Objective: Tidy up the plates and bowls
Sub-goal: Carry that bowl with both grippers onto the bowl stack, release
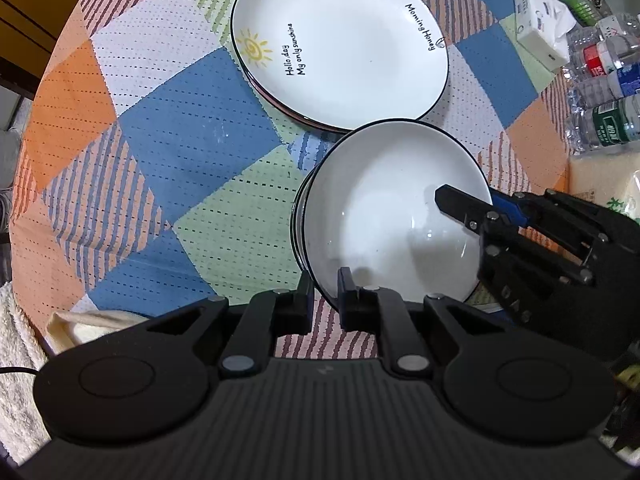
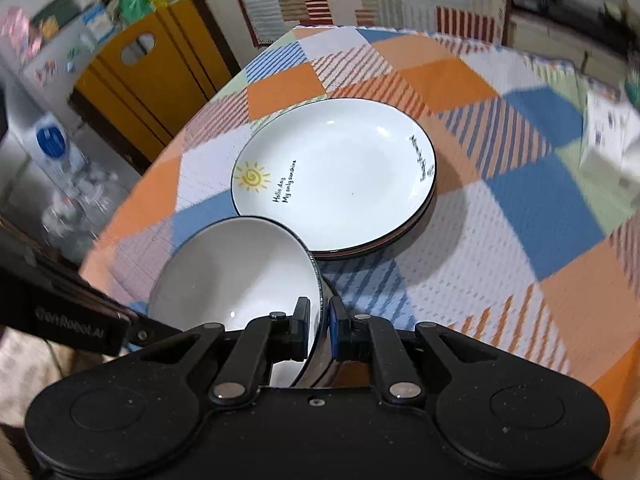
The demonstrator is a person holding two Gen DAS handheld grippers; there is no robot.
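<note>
Your left hand-held gripper (image 1: 325, 294) pinches the near rim of the white bowl (image 1: 384, 208), and your right hand-held gripper (image 2: 319, 328) pinches its opposite rim; the bowl sits tilted, low and centre-right in the left view, empty. More dark rims show beneath it, so bowls seem nested there, though you cannot count them. Above it, a stack of plates (image 1: 340, 40) rests on the checked cloth of the table (image 1: 180, 128), the top one empty, printed with a yellow sun and black lettering. Water bottles (image 1: 608, 92) crowd the right edge, partly cut off.
</note>
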